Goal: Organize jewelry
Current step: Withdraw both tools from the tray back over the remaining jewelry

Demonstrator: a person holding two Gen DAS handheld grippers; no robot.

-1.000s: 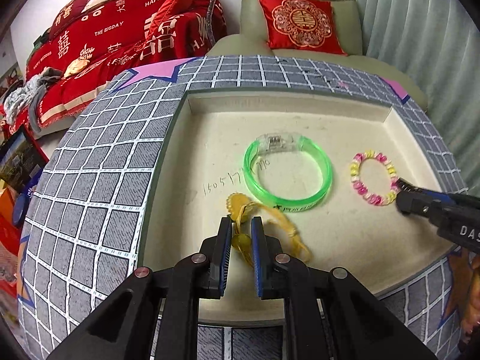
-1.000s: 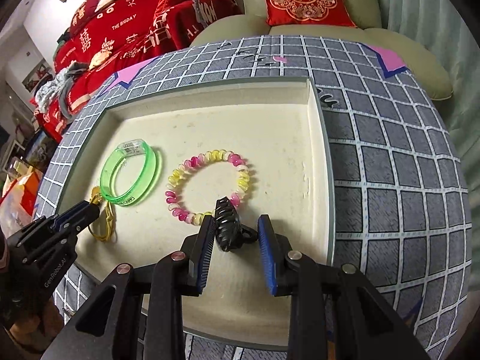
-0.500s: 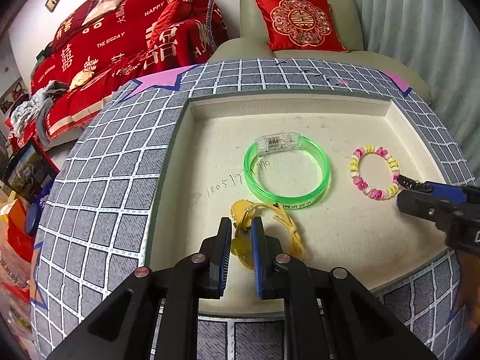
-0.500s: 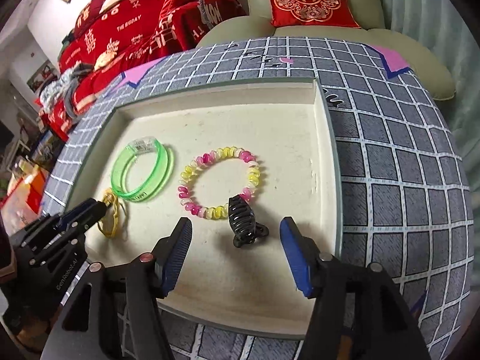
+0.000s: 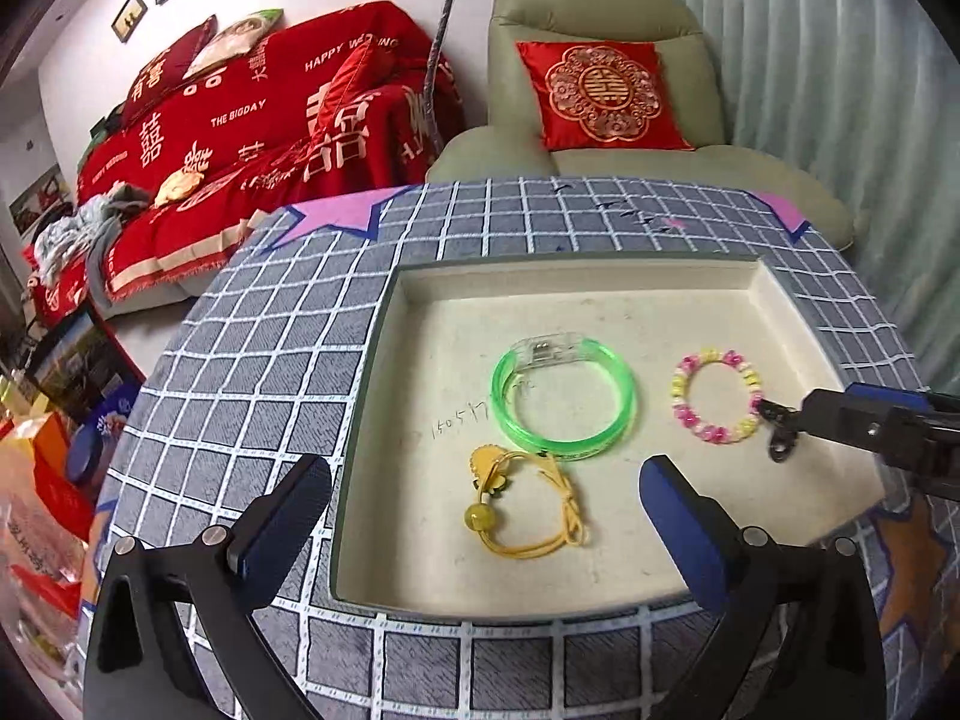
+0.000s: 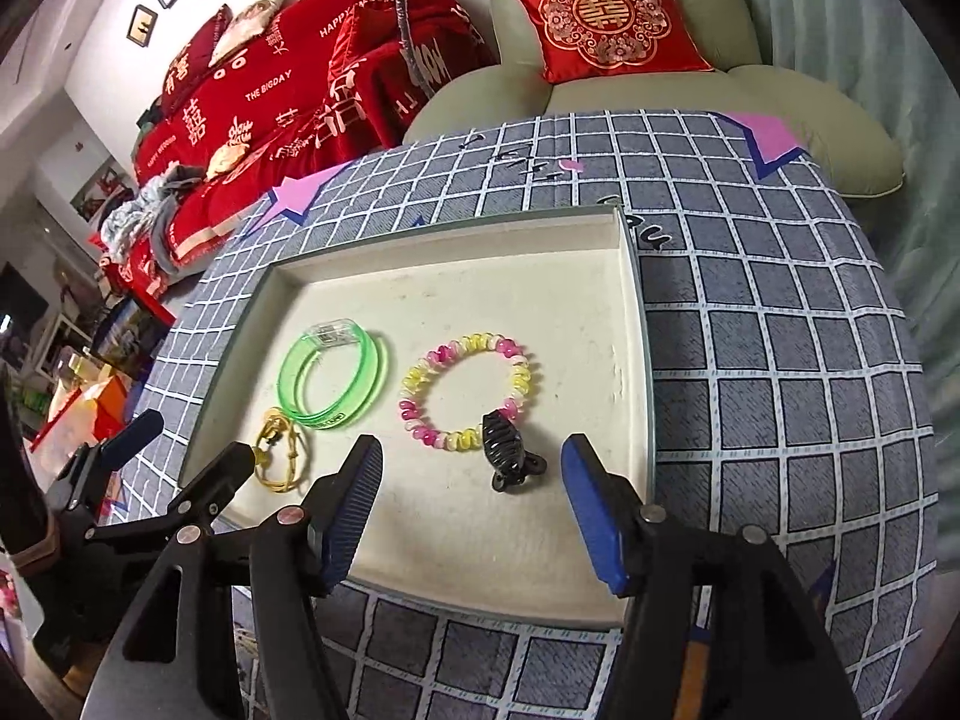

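Note:
A cream tray (image 5: 576, 282) (image 6: 630, 324) lies on the checked tablecloth. In it lie a green bangle (image 5: 564, 399) (image 6: 333, 378), a pink and yellow bead bracelet (image 5: 717, 396) (image 6: 465, 393), a yellow cord bracelet (image 5: 522, 507) (image 6: 279, 450) and a black hair claw (image 5: 780, 435) (image 6: 507, 450). My left gripper (image 5: 486, 516) is open, above the tray's near edge, with the yellow cord bracelet lying free between its fingers. My right gripper (image 6: 471, 507) is open and empty, just behind the hair claw.
The checked tablecloth (image 5: 252, 360) (image 6: 780, 372) surrounds the tray. A green armchair with a red cushion (image 5: 600, 96) stands behind the table. A sofa with a red cover (image 5: 240, 138) stands at the back left. Clutter (image 5: 42, 450) lies on the floor at the left.
My left gripper has opened and let go of the yellow cord bracelet. My right gripper has opened, let go of the black hair claw, and both have drawn back and risen.

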